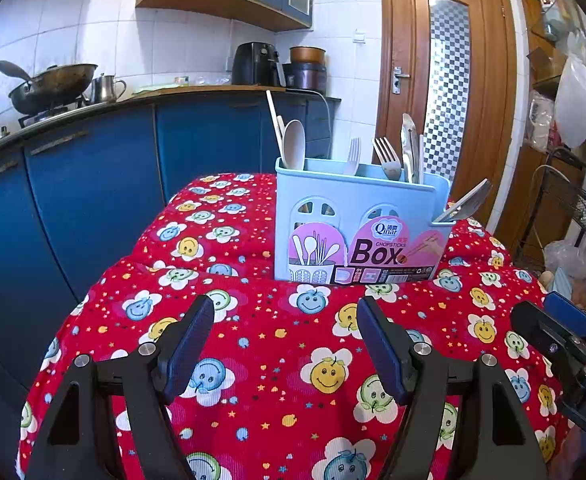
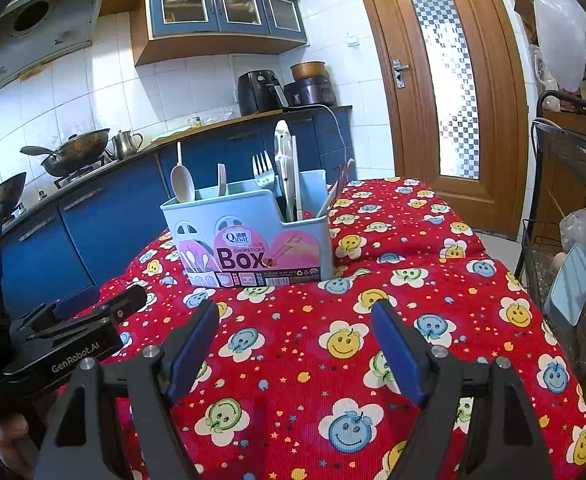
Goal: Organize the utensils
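Grippers at rest: left gripper (image 1: pixel 285 322) and right gripper (image 2: pixel 295 326) hover side by side, jaws spread and empty, above bare red cloth (image 2: pixel 293 360); utensil box (image 1: pixel 357 224) stands upright beyond them, well apart.

light: bright, even, bluish | shadows: faint | focus: sharp | edges: fisheye bending, dark corner vignette
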Available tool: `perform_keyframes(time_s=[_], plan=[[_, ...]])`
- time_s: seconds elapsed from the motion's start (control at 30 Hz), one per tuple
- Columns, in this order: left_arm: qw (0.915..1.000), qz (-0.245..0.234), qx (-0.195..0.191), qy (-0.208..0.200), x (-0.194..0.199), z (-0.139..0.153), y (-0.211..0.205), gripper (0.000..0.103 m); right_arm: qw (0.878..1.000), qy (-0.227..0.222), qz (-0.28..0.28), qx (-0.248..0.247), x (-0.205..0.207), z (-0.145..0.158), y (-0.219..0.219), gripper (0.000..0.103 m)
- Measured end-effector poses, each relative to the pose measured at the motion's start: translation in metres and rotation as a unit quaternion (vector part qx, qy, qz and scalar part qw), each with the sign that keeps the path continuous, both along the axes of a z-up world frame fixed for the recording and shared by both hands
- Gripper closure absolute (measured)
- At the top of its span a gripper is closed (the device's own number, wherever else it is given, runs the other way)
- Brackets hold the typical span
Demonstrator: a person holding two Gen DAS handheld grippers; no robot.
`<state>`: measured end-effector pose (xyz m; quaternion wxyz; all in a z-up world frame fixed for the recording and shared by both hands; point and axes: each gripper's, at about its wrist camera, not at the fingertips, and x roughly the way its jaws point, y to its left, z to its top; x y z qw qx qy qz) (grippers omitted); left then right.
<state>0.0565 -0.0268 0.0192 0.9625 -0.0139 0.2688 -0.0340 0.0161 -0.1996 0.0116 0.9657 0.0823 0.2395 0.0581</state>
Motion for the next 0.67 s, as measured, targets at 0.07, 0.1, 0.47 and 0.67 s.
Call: perform_keyframes(time_s=[0.07, 0.1, 0.47, 0.67], plan=[[1.0000, 0.000, 0.001, 0.000, 0.0000, 0.0003, -0.0002, 0.028, 1.000, 0.001, 0.000, 0.000, -0.0002, 0.0002, 0.0002, 0.023], [1.0000, 0.000, 0.001, 0.000, 0.0000, 0.0006, 0.0001, 0.028, 1.000, 0.000, 0.000, 0.000, 0.0000, 0.0003, 0.0000, 0.023], [1.0000, 0.000, 0.001, 0.000, -0.0002, 0.0010, -0.0002, 0.028, 1.000, 0.000, -0.001, 0.000, -0.0006, 0.0019, -0.0004, 0.023], [1.0000, 0.000, 0.002, 0.000, 0.0003, 0.0018, 0.0002, 0.028, 1.000, -0.001, -0.001, 0.000, -0.0002, 0.0021, -0.0006, 0.023]])
